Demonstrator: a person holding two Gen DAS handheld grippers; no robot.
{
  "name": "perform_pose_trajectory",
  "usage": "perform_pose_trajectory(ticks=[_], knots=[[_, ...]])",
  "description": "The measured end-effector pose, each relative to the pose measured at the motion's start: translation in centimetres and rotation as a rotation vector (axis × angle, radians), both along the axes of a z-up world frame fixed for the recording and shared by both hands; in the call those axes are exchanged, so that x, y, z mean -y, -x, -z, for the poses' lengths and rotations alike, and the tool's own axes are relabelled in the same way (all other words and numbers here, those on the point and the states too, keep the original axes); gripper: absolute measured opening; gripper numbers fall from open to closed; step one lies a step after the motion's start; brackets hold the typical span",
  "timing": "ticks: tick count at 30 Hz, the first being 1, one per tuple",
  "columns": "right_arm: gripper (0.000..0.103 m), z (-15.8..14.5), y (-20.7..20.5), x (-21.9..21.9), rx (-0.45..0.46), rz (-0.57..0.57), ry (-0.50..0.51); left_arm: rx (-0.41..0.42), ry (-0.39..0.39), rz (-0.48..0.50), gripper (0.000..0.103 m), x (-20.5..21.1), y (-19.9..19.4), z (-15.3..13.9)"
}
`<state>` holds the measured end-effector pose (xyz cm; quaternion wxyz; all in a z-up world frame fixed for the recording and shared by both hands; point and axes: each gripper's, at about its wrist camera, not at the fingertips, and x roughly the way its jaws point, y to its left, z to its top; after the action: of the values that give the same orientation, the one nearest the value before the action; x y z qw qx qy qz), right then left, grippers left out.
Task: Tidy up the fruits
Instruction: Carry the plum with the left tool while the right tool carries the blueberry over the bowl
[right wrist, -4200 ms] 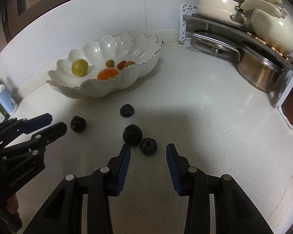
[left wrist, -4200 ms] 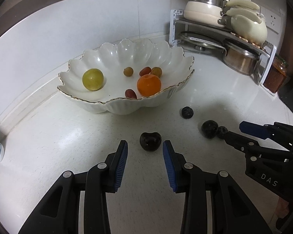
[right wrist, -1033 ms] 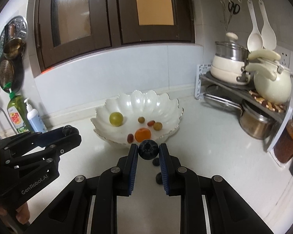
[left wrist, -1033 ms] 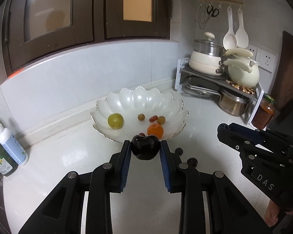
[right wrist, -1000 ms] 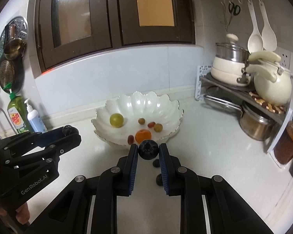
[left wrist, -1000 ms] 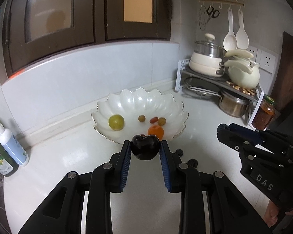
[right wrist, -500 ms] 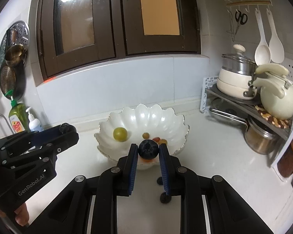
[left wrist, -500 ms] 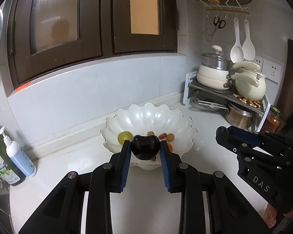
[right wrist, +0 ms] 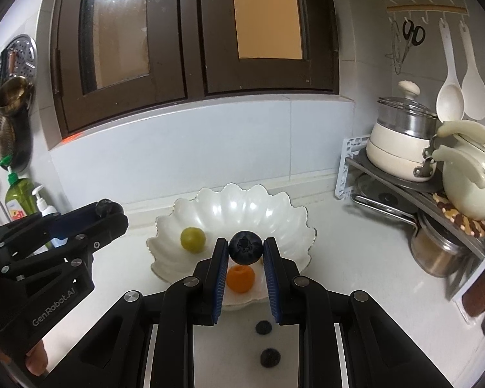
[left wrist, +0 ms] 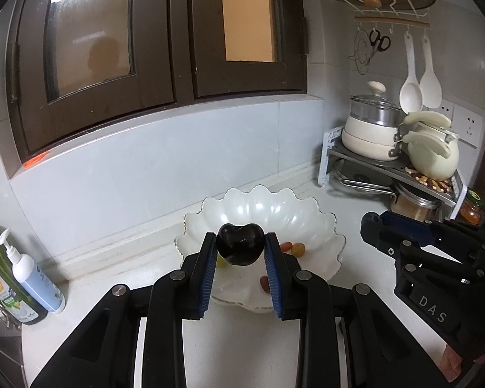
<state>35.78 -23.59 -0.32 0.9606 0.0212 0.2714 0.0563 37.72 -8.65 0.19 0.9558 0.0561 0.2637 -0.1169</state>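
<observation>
Kitchen corner, white counter point(right wrist: 355, 258) under dark cabinets. Scalloped white bowl point(right wrist: 274, 213) is landmark. Left tool point(left wrist: 241, 249) pinches dark plum point(left wrist: 241, 248), held above bowl's near rim. Right tool point(right wrist: 245, 248) pinches blueberry point(right wrist: 245, 247), also above near rim, over orange fruit point(right wrist: 241, 278). Bowl lies ahead and below both tools; neither clearly nearer. Green fruit point(right wrist: 193, 240) inside bowl, left part. Two dark berries point(right wrist: 264, 327) on counter, near side of bowl. Likely next: lower, release into bowl.
</observation>
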Motion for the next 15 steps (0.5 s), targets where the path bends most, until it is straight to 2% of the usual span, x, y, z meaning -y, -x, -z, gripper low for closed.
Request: perform_pose_trajectory(ticks=[15], knots=[[0.024, 1.2, -6.1, 0.6, -0.086, -0.008, 0.012, -0.063, -0.035, -0.035, 0.03, 1.1, -5.1, 1.0]])
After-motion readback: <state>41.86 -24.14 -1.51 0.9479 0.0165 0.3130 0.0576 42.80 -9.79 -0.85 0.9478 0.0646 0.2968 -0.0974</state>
